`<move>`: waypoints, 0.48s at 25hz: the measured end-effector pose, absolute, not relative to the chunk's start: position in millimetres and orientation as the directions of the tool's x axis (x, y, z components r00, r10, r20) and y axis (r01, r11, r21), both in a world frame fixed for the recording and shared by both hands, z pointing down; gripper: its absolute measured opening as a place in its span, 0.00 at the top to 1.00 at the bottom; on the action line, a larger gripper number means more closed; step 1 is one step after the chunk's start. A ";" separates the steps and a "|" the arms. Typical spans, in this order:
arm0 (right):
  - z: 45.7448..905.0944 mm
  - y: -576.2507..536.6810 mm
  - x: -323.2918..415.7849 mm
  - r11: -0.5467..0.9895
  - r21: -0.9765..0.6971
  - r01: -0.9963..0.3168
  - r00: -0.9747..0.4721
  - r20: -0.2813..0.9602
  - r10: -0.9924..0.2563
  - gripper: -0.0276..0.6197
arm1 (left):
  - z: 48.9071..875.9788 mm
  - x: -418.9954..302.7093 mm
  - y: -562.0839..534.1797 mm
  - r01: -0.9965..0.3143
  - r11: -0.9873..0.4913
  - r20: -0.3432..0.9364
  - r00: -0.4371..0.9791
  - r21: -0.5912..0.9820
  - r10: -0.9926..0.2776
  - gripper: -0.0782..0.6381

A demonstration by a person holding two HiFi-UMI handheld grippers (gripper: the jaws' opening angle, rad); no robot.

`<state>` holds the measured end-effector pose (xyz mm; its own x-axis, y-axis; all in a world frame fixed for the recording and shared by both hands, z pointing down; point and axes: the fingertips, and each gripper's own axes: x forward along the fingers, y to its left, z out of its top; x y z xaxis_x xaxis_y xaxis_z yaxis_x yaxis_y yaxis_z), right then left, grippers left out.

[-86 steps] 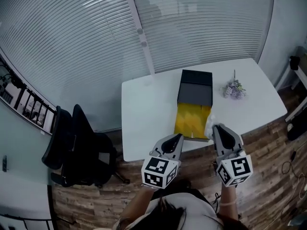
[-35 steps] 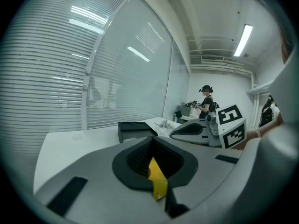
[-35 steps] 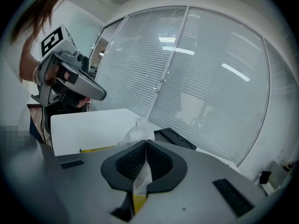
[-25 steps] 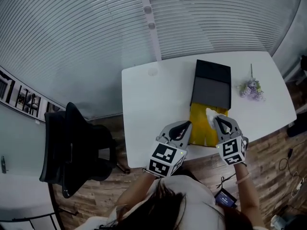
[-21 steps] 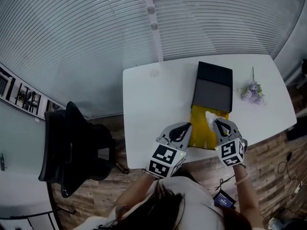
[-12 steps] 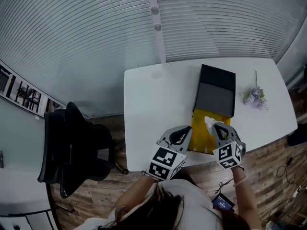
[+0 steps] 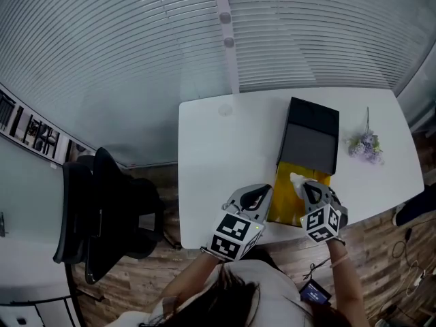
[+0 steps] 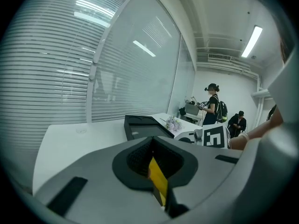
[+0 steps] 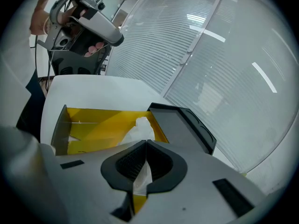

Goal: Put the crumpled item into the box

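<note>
Left gripper held out front, jaws closed on yellow box edge. Right gripper level beside it, jaws clamped on white crumpled paper. Both forearms extended forward, marker cubes up.

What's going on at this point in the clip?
A person works at a white table with a gripper in each hand. The right gripper is shut on a crumpled white item, holding it over the open yellow box, not yet released. The left gripper is shut on a yellow edge of the box, apparently steadying it. A black lid lies at the box's far end, with a flower sprig beside it.
</note>
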<state>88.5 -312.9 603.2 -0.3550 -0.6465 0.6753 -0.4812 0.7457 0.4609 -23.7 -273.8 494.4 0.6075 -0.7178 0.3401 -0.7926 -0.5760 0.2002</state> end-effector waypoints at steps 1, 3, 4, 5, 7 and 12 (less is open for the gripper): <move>605.8 -313.7 87.7 0.751 0.459 -0.475 -0.352 0.683 -0.640 0.91 | 495.1 -24.9 -274.7 -0.794 -0.574 0.341 0.606 0.202 -0.718 0.87; 610.6 -315.3 86.1 0.760 0.453 -0.466 -0.347 0.697 -0.627 0.91 | 496.7 -26.9 -276.3 -0.796 -0.570 0.344 0.603 0.205 -0.719 0.87; 613.0 -316.1 85.3 0.765 0.450 -0.461 -0.344 0.704 -0.621 0.91 | 497.5 -27.8 -277.1 -0.797 -0.567 0.346 0.602 0.206 -0.720 0.87; 615.2 -316.6 84.5 0.770 0.449 -0.454 -0.342 0.710 -0.616 0.91 | 498.1 -28.8 -278.0 -0.799 -0.565 0.347 0.600 0.207 -0.721 0.87; 619.1 -317.7 83.1 0.778 0.451 -0.438 -0.334 0.722 -0.606 0.91 | 498.8 -31.1 -279.9 -0.802 -0.560 0.349 0.595 0.208 -0.724 0.87; 627.2 -321.2 81.7 0.795 0.441 -0.416 -0.319 0.748 -0.582 0.91 | 500.3 -35.9 -284.6 -0.811 -0.547 0.352 0.584 0.210 -0.731 0.87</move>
